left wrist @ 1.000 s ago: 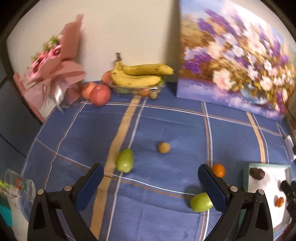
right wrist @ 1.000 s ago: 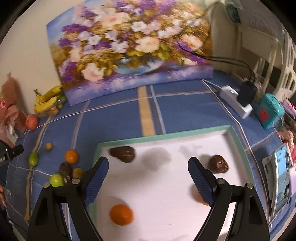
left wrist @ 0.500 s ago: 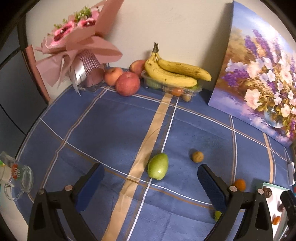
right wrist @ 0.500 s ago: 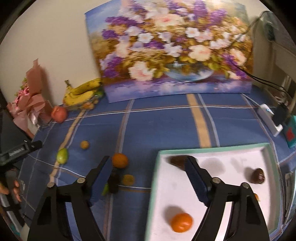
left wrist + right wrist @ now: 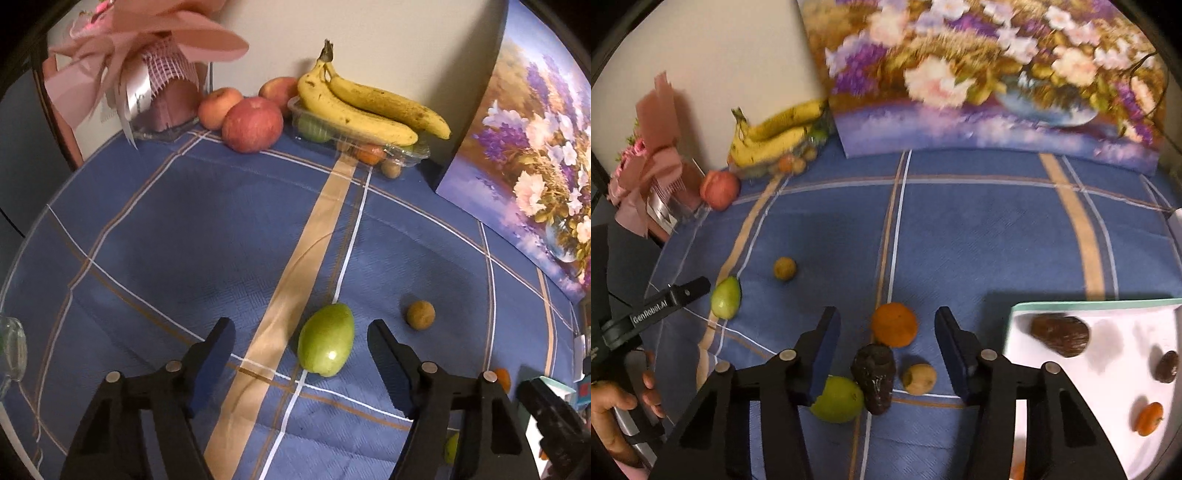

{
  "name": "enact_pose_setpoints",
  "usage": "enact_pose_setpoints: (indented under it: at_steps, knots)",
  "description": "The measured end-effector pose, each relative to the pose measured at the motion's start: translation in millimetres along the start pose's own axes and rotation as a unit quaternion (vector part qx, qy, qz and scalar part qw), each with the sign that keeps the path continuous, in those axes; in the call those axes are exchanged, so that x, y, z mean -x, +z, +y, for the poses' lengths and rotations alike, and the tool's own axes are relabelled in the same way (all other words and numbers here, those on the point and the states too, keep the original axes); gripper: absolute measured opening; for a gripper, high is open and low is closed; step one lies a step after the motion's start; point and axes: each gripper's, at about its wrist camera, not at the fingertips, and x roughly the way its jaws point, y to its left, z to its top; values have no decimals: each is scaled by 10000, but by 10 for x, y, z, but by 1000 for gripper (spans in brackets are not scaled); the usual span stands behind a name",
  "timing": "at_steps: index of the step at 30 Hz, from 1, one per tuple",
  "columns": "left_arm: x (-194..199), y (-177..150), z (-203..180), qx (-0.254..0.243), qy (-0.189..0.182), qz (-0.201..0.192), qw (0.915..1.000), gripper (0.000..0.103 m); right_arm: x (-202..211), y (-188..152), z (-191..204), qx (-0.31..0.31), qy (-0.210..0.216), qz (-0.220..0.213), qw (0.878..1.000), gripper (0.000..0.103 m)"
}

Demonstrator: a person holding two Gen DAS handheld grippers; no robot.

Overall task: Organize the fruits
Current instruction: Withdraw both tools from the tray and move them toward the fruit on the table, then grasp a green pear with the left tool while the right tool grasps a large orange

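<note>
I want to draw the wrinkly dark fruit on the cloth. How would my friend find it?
Start at the white tray on the blue checked cloth, then look beside it at the little bunch of fruit between the right claw fingers. The dark fruit sits in the middle, below the orange. Its neighbours are smooth and bright; it alone is blackish-brown and shrivelled.

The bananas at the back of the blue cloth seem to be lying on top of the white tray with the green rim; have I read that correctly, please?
Not quite. The bananas are at the back of the blue cloth, but they lie on a clear plastic container next to the apples, as the left wrist view shows. The white tray with the green rim sits elsewhere, at the right of the right wrist view.
</note>
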Motion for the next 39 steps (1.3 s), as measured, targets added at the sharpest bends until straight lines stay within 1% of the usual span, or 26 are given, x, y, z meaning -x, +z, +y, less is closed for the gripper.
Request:
enact_pose_setpoints:
  at_steps: [3,7,8,10,13,16,18,21,22,25,27,29,32,35,39]
  knots:
    - [-70,10,8,30,-112,45,9999,69,-149,-14,36,50,-32,156,9999,52]
    - [-125,38,-6,25,-223,34,9997,68,-307,-26,42,42,-67,317,9995,49]
    - [-141,46,1,46,-271,38,9996,66,-338,-29,40,38,-68,343,9994,48]
    - [-154,59,43,150,-362,57,9992,63,-376,-31,35,22,-87,374,9993,47]
    - [-131,79,105,254,-446,11,9987,63,-403,-23,31,27,-166,388,9991,46]
    - [-104,99,95,197,-452,-41,9988,63,-424,-23,23,20,-205,407,9990,45]
    - [-106,103,50,114,-468,-46,9988,63,-462,-26,1,-30,-205,463,9987,42]
    - [-154,101,-47,-50,-505,34,9987,58,-508,-28,-2,-46,-187,522,9985,38]
    - [-179,95,-84,-97,-520,83,9986,55,-512,-24,-3,-57,-178,515,9985,38]
    - [-232,76,-145,-166,-530,180,9983,53,-490,-15,-4,-105,-165,475,9987,37]
    - [-265,62,-172,-226,-413,205,9987,51,-462,-12,0,-99,-156,451,9988,37]
    - [-301,41,-180,-283,-268,240,9990,46,-408,-15,-11,-120,-133,404,9990,37]
    - [-358,18,-163,-254,-214,295,9990,41,-321,-26,-47,-173,-106,337,9992,37]
    - [-372,4,-141,-212,-218,265,9992,40,-242,-42,-74,-215,-73,288,9993,37]
    - [-308,15,-93,-40,-270,256,9993,40,-136,-71,-95,-272,-37,231,9994,37]
